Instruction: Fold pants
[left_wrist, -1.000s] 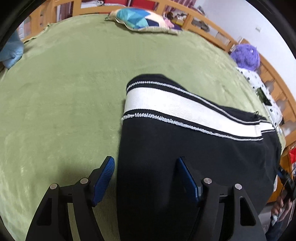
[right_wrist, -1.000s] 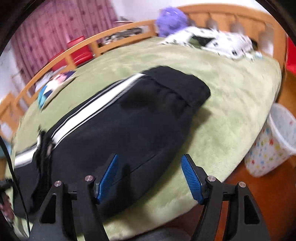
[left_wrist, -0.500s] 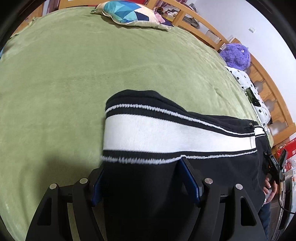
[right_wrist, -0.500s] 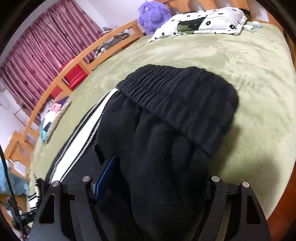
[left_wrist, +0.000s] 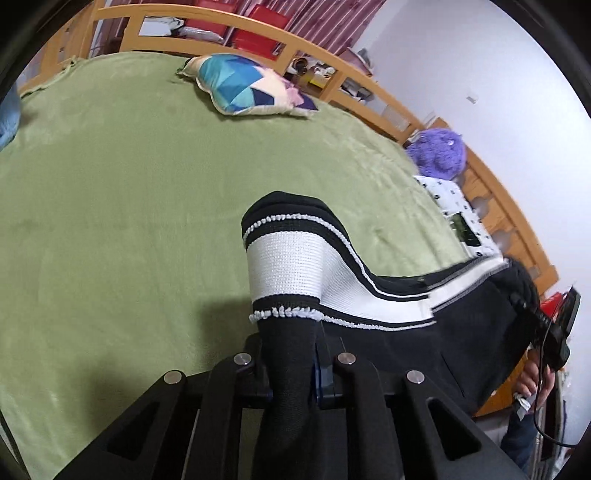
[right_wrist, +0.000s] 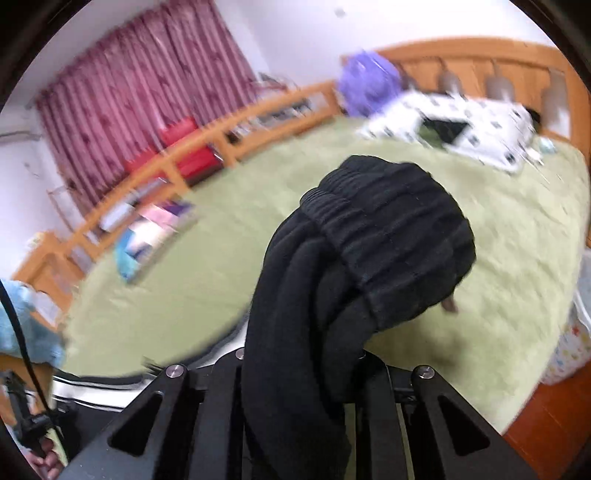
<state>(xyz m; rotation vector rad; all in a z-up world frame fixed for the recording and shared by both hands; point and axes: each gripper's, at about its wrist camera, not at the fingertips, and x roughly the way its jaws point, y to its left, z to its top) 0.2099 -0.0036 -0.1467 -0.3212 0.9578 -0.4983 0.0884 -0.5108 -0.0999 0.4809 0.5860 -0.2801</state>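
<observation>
**Both grippers pinch the pants above the bed**

The left gripper (left_wrist: 293, 369) has just closed its jaws on the striped hem end of the black knit pants with a white side band (left_wrist: 291, 273). The right gripper (right_wrist: 303, 373) has just closed on the ribbed waistband end. The pants hang bunched over the green fleece blanket (left_wrist: 110, 206).

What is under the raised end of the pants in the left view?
Green blanket with a shadow lies under the pants. The cloth covers the left tool tips and the bed nearer the camera.
</observation>
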